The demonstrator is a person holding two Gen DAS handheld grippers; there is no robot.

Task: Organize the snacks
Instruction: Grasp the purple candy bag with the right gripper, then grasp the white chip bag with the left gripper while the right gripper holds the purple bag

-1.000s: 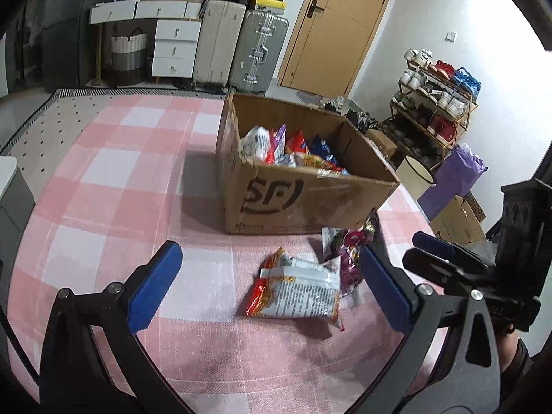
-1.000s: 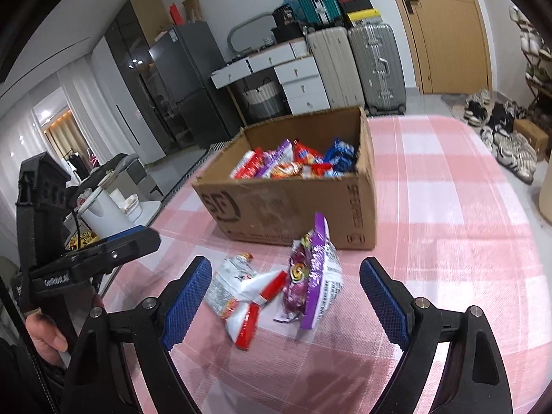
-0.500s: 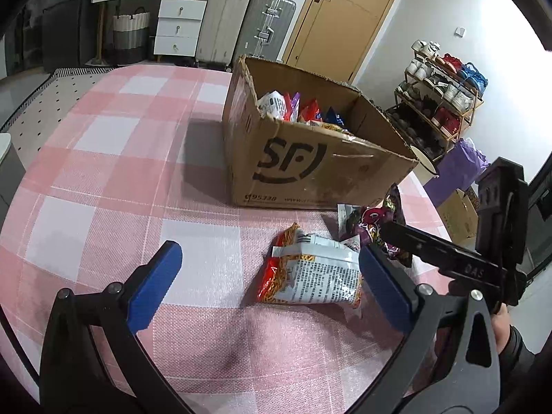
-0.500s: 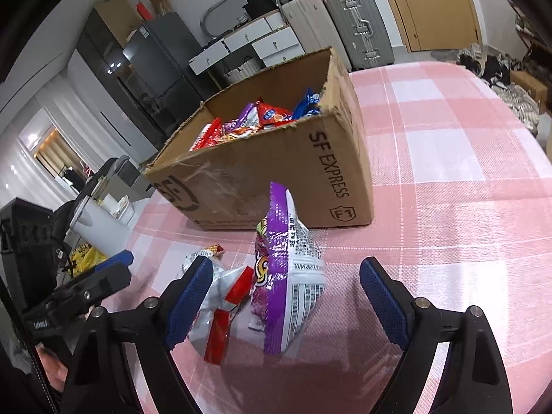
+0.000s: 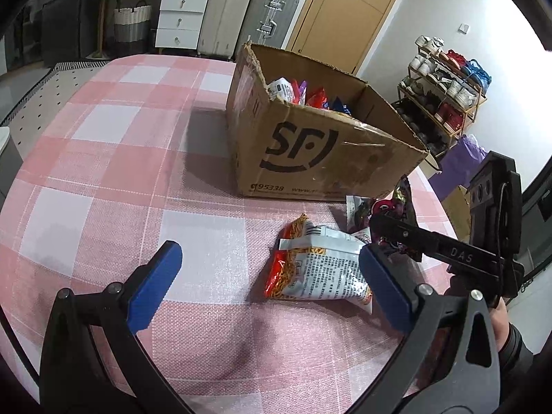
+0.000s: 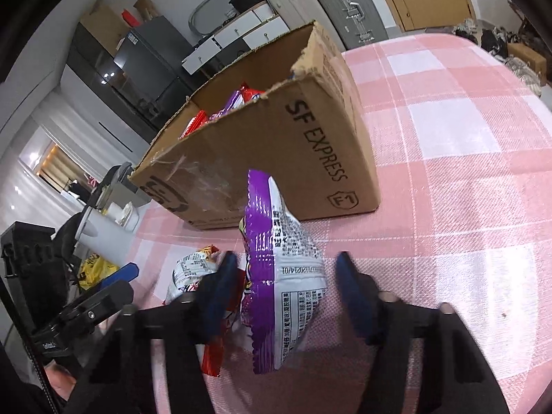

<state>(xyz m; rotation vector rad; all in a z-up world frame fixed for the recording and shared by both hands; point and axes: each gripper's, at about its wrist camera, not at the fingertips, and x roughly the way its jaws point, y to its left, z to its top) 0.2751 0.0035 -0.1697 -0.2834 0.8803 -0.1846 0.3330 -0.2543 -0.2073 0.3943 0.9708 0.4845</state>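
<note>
Just in front of the cardboard box (image 6: 276, 145), on the checked tablecloth (image 6: 465, 172), two snack packets wait: one purple packet (image 6: 279, 276) standing on edge, and one red-and-white packet (image 5: 317, 269) lying flat just beside it. Right gripper (image 6: 286, 293) straddles the purple packet, jaws released, neither pad clearly touching the foil. Left gripper (image 5: 269, 276) hovers spread wide near the red-and-white packet, gripping nothing. Judged step: closing on the purple packet; next it needs a gentle pinch, then a lift over the box wall among the several packets inside.
</note>
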